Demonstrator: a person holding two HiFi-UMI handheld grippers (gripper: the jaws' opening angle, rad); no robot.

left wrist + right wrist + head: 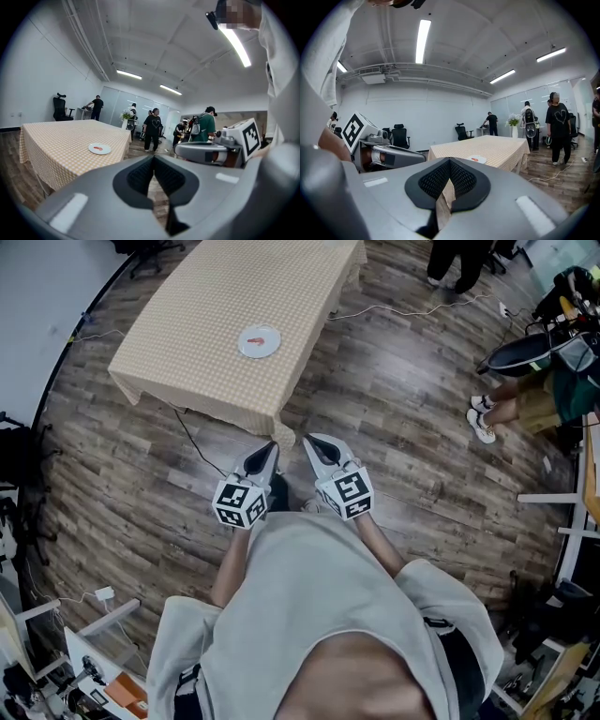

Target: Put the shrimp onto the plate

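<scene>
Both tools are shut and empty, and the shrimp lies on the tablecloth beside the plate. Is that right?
Not quite: the shrimp lies on the plate, not beside it on the tablecloth, as the head view shows. The left tool and right tool are shut and empty, as you said.

A long table draped in a beige checked tablecloth (216, 296) stands on a wood-plank floor (394, 427). A black cable (192, 442) runs out over the floor from under the cloth's near edge, and a white cable (403, 310) lies on the planks beyond the table's far right corner. A white power adapter (104, 594) rests on the floor at the lower left. Past the table's far end stand a black office chair (60, 108), a vase of flowers (125, 116), a bystander in black (152, 129) and another in a green shirt (204, 125). Strip lights (129, 74) run across the ceiling.
</scene>
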